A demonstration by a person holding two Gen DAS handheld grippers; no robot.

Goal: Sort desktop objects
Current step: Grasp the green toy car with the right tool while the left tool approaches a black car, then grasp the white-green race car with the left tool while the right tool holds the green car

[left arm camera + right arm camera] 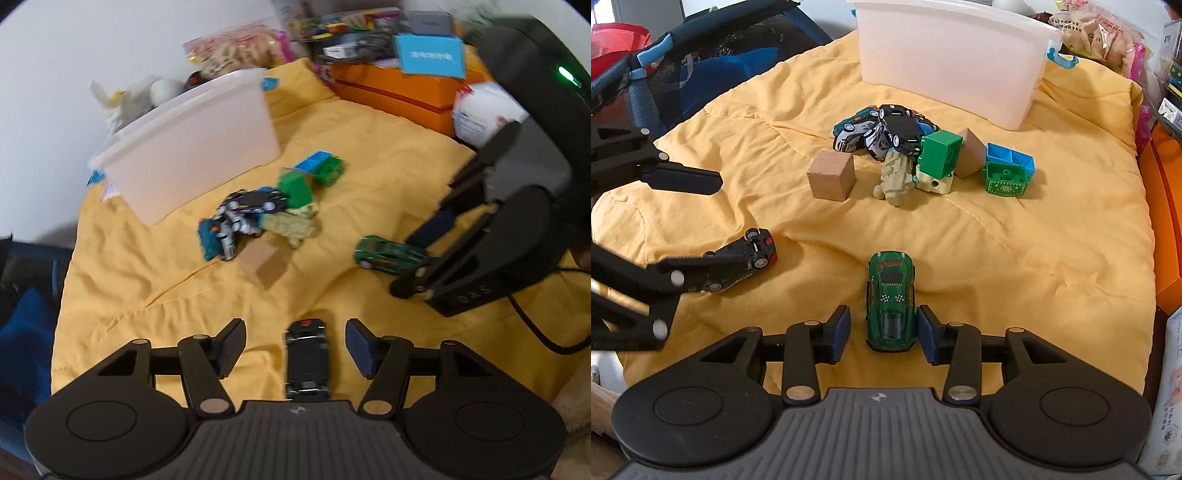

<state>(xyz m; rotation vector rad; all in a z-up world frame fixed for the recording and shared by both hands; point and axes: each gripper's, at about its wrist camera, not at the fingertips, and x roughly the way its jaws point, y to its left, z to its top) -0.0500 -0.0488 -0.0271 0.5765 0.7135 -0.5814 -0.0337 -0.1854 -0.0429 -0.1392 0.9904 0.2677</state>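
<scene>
Two toy cars lie apart from the pile on the yellow cloth (1015, 258). A black car (307, 360) lies on its roof, wheels up, between the fingers of the left hand-held gripper (295, 349), whose jaws stand wide with a clear gap on each side, so the car is not gripped. A green car (891, 301) sits upright between the fingers of the right hand-held gripper (883, 334); its jaws are narrower, with the right pad just beside or touching the car's flank and a gap at the left pad. Farther off is the pile: several small cars (882, 129) heaped together, a wooden cube (831, 181) to their left, a beige figure (895, 179), a green block (940, 153) on a cream block (936, 182), a second wooden block (971, 153), and a blue-and-green piece (1008, 171). Behind the pile stands a white bin (953, 59). An orange box (399, 92) lies at the cloth's far right in the left view.
</scene>
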